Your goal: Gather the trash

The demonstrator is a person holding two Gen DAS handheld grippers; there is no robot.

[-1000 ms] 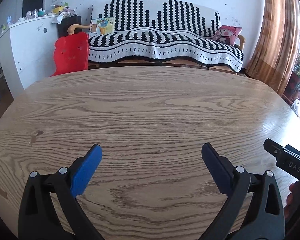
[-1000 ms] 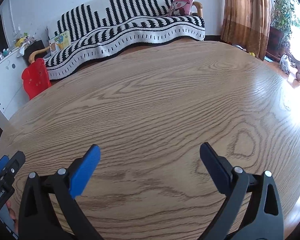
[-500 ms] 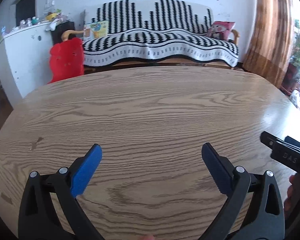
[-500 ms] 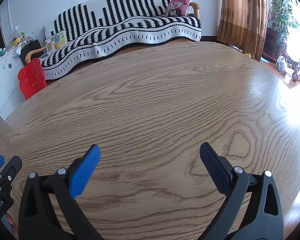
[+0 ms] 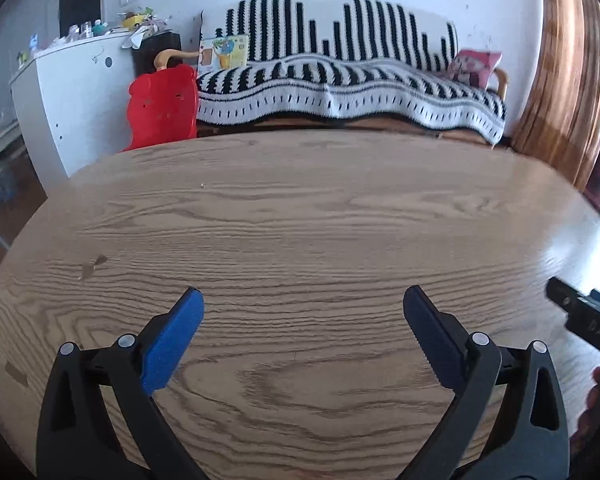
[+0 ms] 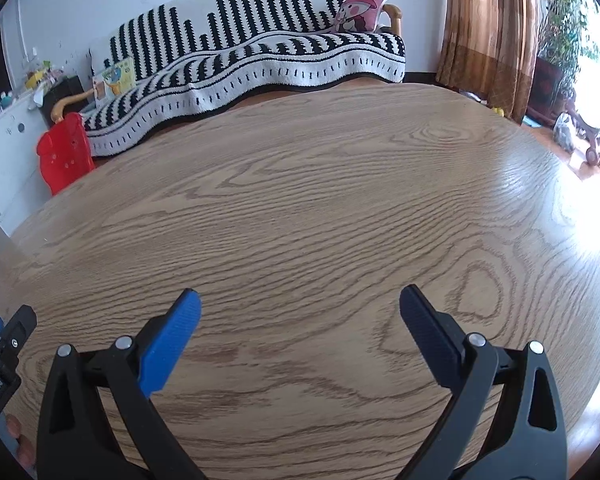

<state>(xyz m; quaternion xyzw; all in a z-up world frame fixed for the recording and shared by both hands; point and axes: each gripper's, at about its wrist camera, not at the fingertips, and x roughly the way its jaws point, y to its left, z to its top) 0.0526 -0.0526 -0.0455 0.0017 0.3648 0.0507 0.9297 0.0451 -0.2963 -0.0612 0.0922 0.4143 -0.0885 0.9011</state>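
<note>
My left gripper (image 5: 303,300) is open and empty, held just above a bare wooden table (image 5: 300,208). My right gripper (image 6: 299,300) is open and empty over the same table (image 6: 320,200). No trash shows on the table in either view. The right gripper's body shows at the right edge of the left wrist view (image 5: 588,320). The left gripper's body shows at the left edge of the right wrist view (image 6: 0,352).
Beyond the table's far edge stand a sofa with a black and white striped cover (image 5: 340,68), a red plastic chair (image 5: 162,106) and a white cabinet (image 5: 72,88). Brown curtains (image 6: 488,32) and potted plants hang and stand at the right.
The left wrist view has swung slightly right and drawn back a little; the right gripper's body now sits further toward its right edge. Both grippers stay open.
</note>
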